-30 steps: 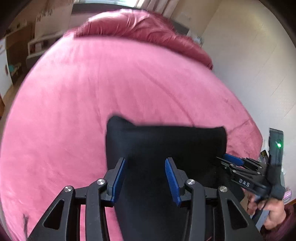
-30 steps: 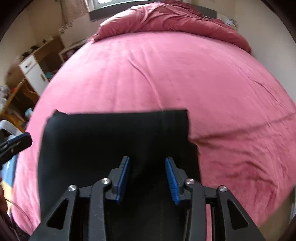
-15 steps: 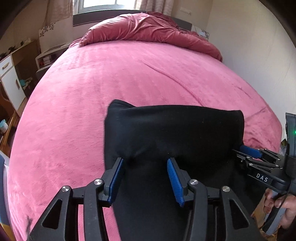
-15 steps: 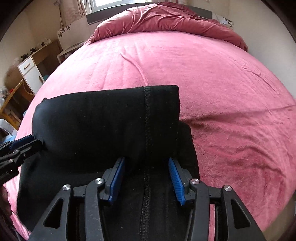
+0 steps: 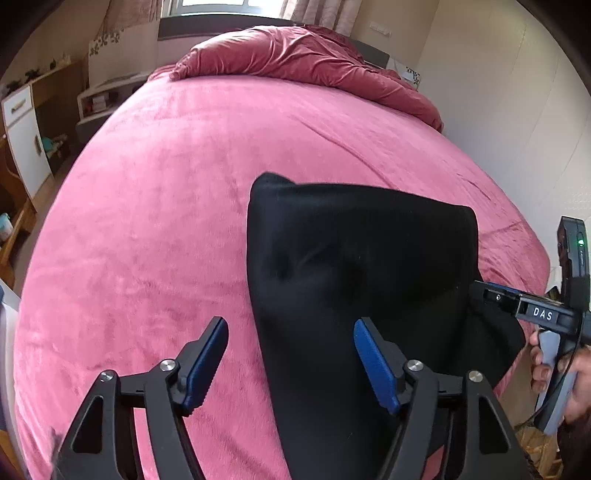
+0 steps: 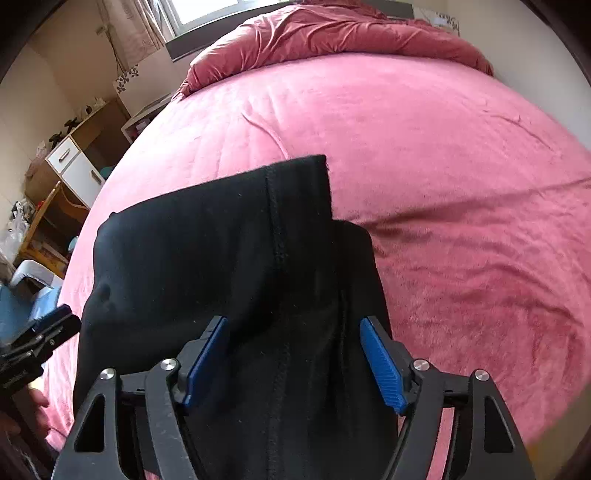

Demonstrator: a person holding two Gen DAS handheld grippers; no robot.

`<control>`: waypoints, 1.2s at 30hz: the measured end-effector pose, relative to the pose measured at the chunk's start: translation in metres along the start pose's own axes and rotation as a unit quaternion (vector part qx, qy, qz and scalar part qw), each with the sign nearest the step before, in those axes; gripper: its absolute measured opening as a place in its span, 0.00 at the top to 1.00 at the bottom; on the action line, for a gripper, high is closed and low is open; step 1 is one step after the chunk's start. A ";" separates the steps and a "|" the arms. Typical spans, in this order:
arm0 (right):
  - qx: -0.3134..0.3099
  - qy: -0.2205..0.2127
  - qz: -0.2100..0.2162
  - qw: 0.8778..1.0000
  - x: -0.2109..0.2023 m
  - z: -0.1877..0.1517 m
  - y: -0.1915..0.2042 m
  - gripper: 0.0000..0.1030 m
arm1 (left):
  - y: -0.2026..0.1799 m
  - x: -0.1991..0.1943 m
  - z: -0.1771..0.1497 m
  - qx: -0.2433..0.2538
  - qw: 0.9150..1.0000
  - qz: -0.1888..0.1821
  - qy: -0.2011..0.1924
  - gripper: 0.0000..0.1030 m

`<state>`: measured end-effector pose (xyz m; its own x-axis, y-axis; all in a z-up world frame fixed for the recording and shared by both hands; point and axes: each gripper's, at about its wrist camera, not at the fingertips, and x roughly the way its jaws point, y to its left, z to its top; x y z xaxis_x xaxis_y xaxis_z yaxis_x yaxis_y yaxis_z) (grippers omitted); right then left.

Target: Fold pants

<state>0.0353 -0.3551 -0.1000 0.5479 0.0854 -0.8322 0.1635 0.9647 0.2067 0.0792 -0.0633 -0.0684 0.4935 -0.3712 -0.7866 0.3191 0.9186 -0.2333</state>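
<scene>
black pants [image 5: 354, 266], folded, seam showing

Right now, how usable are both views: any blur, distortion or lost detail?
Left wrist view: sharp, strong fisheye bulge in the bed, black pants nearly textureless. Right wrist view: sharp, the pants' seam readable, window blown out.

Ahead of me a pink bed [image 5: 177, 206] fills the room, a rumpled red duvet [image 5: 295, 62] at its head beneath a bright window [image 5: 207, 5]. Cream walls [image 5: 517, 110]; a wooden desk with white drawers [image 6: 74, 162] stands left.
</scene>
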 end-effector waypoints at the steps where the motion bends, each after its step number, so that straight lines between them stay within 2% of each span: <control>1: 0.000 0.003 0.008 1.000 0.001 0.000 -0.003 0.26 | 0.001 0.001 -0.001 -0.001 1.000 -0.008 0.001 0.27; 9: -0.017 0.030 0.047 0.998 0.017 0.007 -0.011 0.19 | 0.000 0.011 -0.003 0.005 0.999 -0.042 0.008 0.20; 12: -0.027 0.035 0.058 0.997 0.015 0.007 -0.012 0.19 | 0.001 0.018 -0.002 0.000 0.997 -0.076 0.018 0.19; 14: -0.017 0.031 0.077 0.996 0.011 0.007 -0.018 0.19 | 0.004 0.028 -0.002 -0.016 0.993 -0.109 0.034 0.18; 17: -0.006 0.027 0.097 0.995 0.009 0.002 -0.025 0.19 | 0.010 0.043 0.000 -0.036 0.988 -0.139 0.062 0.17; 19: 0.002 0.025 0.109 0.994 0.012 0.002 -0.030 0.19 | 0.016 0.055 0.001 -0.065 0.979 -0.168 0.090 0.17; 22: 0.020 0.024 0.125 0.992 0.014 0.002 -0.039 0.19 | 0.017 0.063 0.003 -0.076 0.974 -0.186 0.102 0.22; 24: 0.035 0.017 0.108 0.993 0.005 0.007 -0.046 0.19 | 0.014 0.063 0.004 -0.067 0.975 -0.186 0.099 0.23; 26: 0.041 0.018 0.110 0.993 0.000 0.008 -0.055 0.17 | 0.014 0.064 0.003 -0.071 0.973 -0.194 0.100 0.23; 29: 0.053 0.053 0.111 0.991 0.013 0.001 -0.067 0.17 | 0.017 0.067 0.005 -0.075 0.971 -0.201 0.102 0.24; 31: 0.075 0.078 0.151 0.983 0.030 -0.004 -0.070 0.17 | 0.014 0.066 0.006 -0.076 0.971 -0.206 0.099 0.29; 32: 0.084 0.093 0.177 0.976 0.041 -0.008 -0.069 0.18 | 0.016 0.062 0.006 -0.072 0.970 -0.212 0.093 0.33; 33: 0.082 0.097 0.185 0.974 0.045 -0.009 -0.066 0.20 | 0.015 0.060 0.007 -0.069 0.970 -0.217 0.090 0.40; 35: 0.064 0.092 0.188 0.976 0.045 -0.008 -0.052 0.43 | 0.017 0.054 0.014 -0.058 0.968 -0.230 0.080 0.49; 36: 0.061 0.086 0.193 0.976 0.040 -0.005 -0.046 0.47 | 0.018 0.049 0.017 -0.056 0.967 -0.239 0.074 0.51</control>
<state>0.0453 -0.3951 -0.1452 0.4443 0.4868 -0.7521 0.0738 0.8168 0.5722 0.1232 -0.0669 -0.1012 0.1874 -0.7408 -0.6451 0.3878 0.6592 -0.6443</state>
